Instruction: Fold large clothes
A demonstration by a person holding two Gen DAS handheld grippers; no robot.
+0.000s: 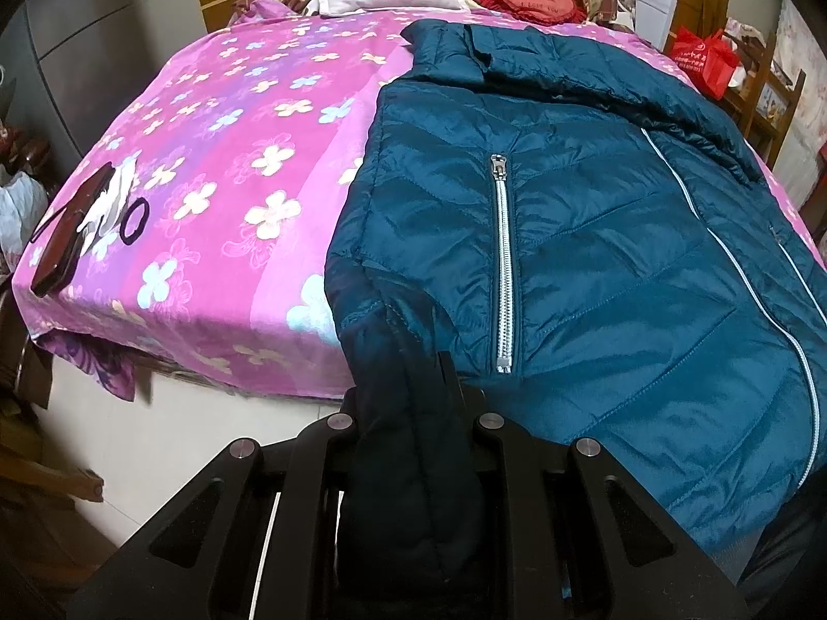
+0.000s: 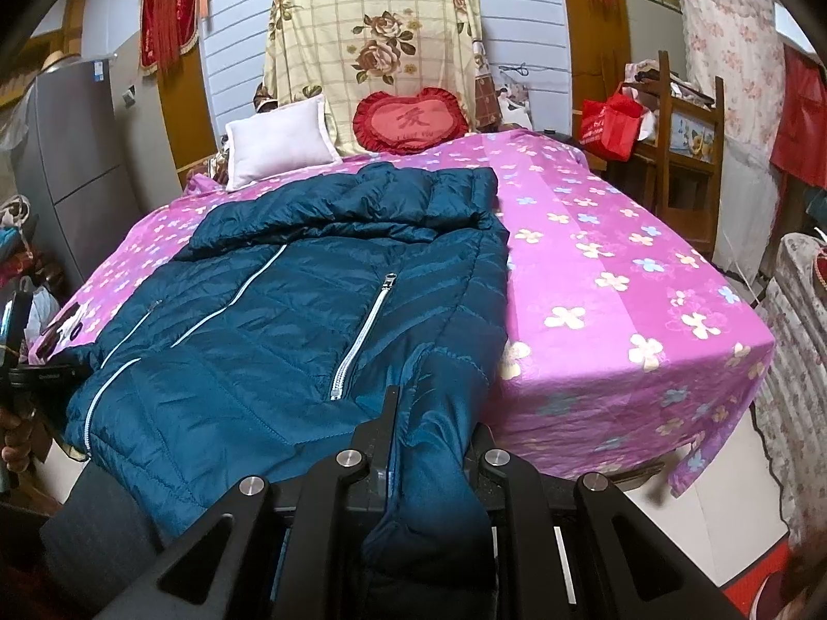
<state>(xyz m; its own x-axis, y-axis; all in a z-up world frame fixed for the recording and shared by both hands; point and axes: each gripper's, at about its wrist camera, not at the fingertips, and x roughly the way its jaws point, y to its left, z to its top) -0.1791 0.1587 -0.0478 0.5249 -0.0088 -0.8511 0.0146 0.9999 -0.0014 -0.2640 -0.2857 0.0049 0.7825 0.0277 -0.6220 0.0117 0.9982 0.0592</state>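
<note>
A teal quilted puffer jacket (image 1: 594,237) lies front-up on a pink flowered bedspread (image 1: 222,165), collar toward the pillows, silver zippers showing. It also fills the middle of the right wrist view (image 2: 289,310). My left gripper (image 1: 413,403) is shut on the jacket's left sleeve end at the bed's near edge; the dark fabric bunches between the fingers. My right gripper (image 2: 429,413) is shut on the right sleeve end, which hangs down between its fingers. The hem hangs over the bed's near edge.
A white pillow (image 2: 281,142) and a red heart cushion (image 2: 408,121) sit at the head of the bed (image 2: 620,279). A dark phone case (image 1: 70,230) and a hair tie (image 1: 135,221) lie at the bed's left edge. Wooden shelves with a red bag (image 2: 610,126) stand at the right.
</note>
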